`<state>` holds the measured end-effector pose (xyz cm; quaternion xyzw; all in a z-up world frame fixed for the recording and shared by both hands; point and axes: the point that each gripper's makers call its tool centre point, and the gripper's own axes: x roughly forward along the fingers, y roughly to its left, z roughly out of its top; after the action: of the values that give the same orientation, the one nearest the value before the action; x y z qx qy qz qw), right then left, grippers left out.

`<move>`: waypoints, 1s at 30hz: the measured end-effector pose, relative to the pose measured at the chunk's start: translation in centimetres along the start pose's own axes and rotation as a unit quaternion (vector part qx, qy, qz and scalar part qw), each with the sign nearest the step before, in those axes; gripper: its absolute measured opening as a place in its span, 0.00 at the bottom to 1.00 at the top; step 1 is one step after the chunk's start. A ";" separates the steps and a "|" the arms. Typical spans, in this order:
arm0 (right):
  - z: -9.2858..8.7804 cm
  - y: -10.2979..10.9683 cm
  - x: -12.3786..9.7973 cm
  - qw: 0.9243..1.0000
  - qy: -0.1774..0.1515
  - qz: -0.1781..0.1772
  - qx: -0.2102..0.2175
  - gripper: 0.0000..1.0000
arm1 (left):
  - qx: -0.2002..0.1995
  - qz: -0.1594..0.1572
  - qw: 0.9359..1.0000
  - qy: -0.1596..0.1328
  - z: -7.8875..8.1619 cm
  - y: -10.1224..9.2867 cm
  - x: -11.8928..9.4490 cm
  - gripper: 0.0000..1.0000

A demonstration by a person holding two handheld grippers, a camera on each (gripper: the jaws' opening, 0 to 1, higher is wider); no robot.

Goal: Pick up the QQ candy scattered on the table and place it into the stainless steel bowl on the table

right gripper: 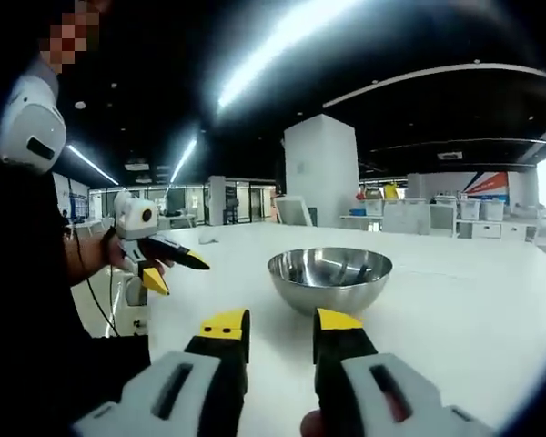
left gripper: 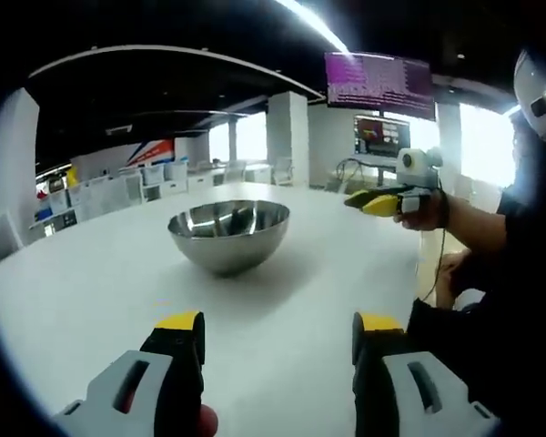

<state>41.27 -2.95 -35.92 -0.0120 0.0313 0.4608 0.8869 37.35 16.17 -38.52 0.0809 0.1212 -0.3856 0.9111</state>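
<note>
The stainless steel bowl (left gripper: pixel 228 235) is standing upright on the white surface (left gripper: pixel 91 291), sitting at about twelve o'clock, a little left, ahead of the left gripper (left gripper: pixel 278 332), whose yellow-tipped jaws are gaping wide apart with nothing between them. In the right gripper view the same bowl (right gripper: pixel 329 278) is resting at about one o'clock beyond the right gripper (right gripper: pixel 282 328), whose jaws are standing partly open and gripping nothing. The right gripper (left gripper: pixel 375 202) is hovering above the surface at two o'clock of the bowl in the left gripper view, well apart from it. No candy is discernible on the surface (right gripper: pixel 473 309).
</note>
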 end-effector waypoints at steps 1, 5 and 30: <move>-0.1 -0.4 0.3 1.000 0.001 0.005 0.001 0.33 | 0.013 -0.007 1.000 -0.008 0.3 0.6 0.4 0.73; -0.4 -1.5 1.4 1.000 0.009 0.026 -0.010 0.49 | -0.002 -0.050 0.999 -0.017 0.1 2.1 2.0 0.95; -3.4 -9.3 10.3 0.990 0.041 0.137 -0.021 0.85 | 0.064 -0.150 0.983 -0.082 2.3 9.5 12.2 0.95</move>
<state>54.61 -0.08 -40.06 -0.0451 0.0596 0.5775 0.8130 52.80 13.87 -39.27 0.0884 0.0323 -0.5299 0.8428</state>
